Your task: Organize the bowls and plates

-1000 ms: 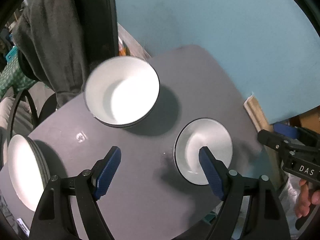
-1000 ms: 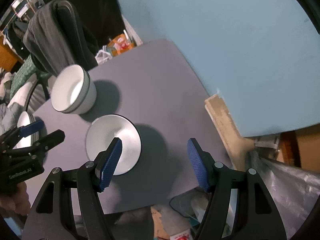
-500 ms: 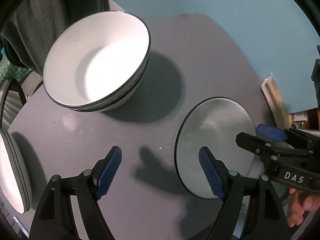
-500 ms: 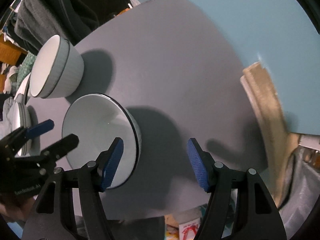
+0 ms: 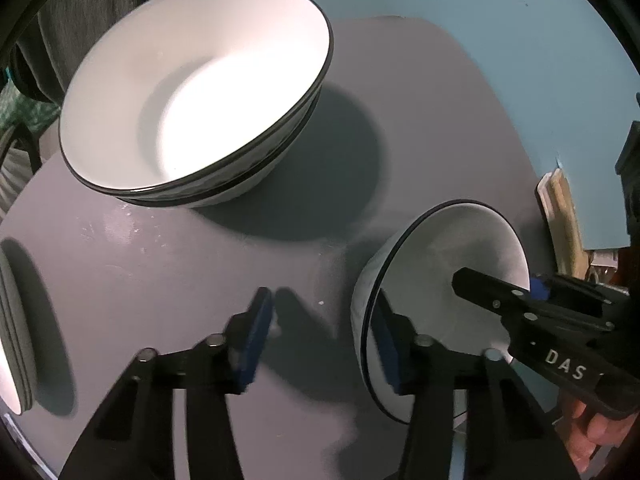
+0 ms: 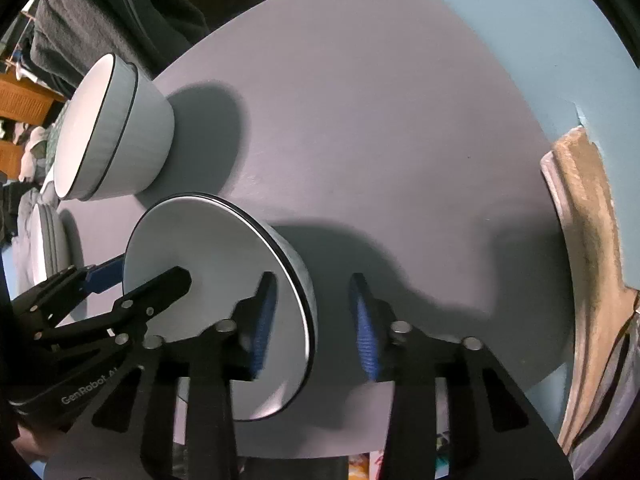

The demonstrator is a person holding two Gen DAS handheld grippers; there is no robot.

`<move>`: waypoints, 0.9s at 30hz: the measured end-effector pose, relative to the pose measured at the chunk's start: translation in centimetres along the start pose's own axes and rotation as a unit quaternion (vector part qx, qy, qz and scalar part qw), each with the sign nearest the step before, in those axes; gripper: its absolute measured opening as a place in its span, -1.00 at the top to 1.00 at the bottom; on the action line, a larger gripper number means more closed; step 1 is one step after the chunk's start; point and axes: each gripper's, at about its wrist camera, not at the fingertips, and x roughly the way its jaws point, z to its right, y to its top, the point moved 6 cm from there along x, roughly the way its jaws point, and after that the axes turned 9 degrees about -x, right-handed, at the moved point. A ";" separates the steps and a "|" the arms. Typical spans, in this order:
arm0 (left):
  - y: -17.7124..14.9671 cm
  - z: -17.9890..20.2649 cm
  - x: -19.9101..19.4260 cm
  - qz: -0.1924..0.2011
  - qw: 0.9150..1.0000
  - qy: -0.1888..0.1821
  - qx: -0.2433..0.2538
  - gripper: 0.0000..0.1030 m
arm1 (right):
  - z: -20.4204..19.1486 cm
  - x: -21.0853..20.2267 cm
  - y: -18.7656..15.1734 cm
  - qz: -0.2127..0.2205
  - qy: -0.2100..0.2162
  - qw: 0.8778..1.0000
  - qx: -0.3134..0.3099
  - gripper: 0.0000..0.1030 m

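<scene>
**Grippers close in on the small bowl's rim from both sides**

Bowl (image 5: 460, 264) sits on your grey table (image 5: 160, 264), near its front right part, with the stack of two bigger bowls (image 5: 192, 92) behind it to the left and a stack of plates (image 5: 12, 340) at the far left edge.

Your left gripper (image 5: 324, 344) points steeply down and straddles the small bowl's left rim: one blue pad (image 5: 256, 340) is outside the wall, over the table, and the other is inside the bowl. The jaws have just been closing and now stand about half open. The wall is between them, but a clear gap shows on the outer side, so you have no grip there.

Your right gripper (image 6: 316, 324) does the same on the bowl's (image 6: 208, 280) opposite rim. Its left pad (image 6: 264, 320) is inside the bowl, and its right pad is outside, over the table (image 6: 400, 140). These jaws have also just been closing and are fairly narrow. The rim lies between them, with a gap to the outer pad; the pads are blurred, so you cannot tell whether the inner one touches.

From the right wrist you see the left gripper (image 6: 136, 276) reaching over the far rim, the bigger bowls (image 6: 112, 128) beyond it, and the plates (image 6: 48, 240) at the left edge.
</scene>
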 end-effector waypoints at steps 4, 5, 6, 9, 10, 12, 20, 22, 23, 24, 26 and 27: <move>0.2 -1.2 0.4 -0.017 1.000 -0.019 -0.004 0.46 | -0.1 0.1 -0.1 -0.006 0.005 1.000 0.001 0.69; 0.1 -1.2 0.4 -0.019 1.000 -0.020 -0.002 0.48 | -0.2 0.1 -0.1 -0.006 0.006 1.000 -0.001 0.71; 0.1 -1.0 0.5 -0.018 1.000 -0.019 0.002 0.53 | -0.3 0.1 -0.1 -0.007 0.001 1.000 -0.003 0.71; -0.1 -1.1 0.5 -0.022 1.000 -0.011 0.010 0.83 | -0.6 0.0 -0.5 -0.009 -0.008 1.000 -0.009 0.77; -0.1 -1.3 0.4 -0.019 1.000 -0.002 0.010 0.82 | -0.8 0.1 -0.5 -0.010 -0.002 1.000 -0.007 0.79; -0.3 -2.2 0.1 -0.011 1.000 0.009 0.006 0.82 | -1.4 0.3 -0.5 -0.011 0.022 1.000 0.003 0.80; -1.9 -7.5 -1.1 -0.012 0.999 0.016 -0.048 0.84 | -6.0 1.0 -0.5 -0.015 0.024 0.999 -0.046 0.80; -2.4 -8.7 -1.7 -0.005 0.998 0.022 -0.054 0.84 | -7.0 1.2 -0.3 -0.016 0.028 0.998 -0.056 0.80; -2.6 -9.4 -2.0 -0.003 0.998 0.024 -0.057 0.84 | -7.6 1.2 -0.2 -0.017 0.031 0.997 -0.061 0.80; -2.8 -10.1 -2.3 -0.002 0.998 0.027 -0.061 0.84 | -8.3 1.3 -0.2 -0.017 0.033 0.997 -0.067 0.80; -3.2 -10.1 -2.1 0.002 0.997 0.030 -0.069 0.84 | -9.2 1.4 -0.1 -0.020 0.035 0.996 -0.077 0.80; -3.4 -10.5 -2.2 0.003 0.997 0.033 -0.073 0.84 | -9.6 1.6 0.0 -0.022 0.036 0.996 -0.082 0.80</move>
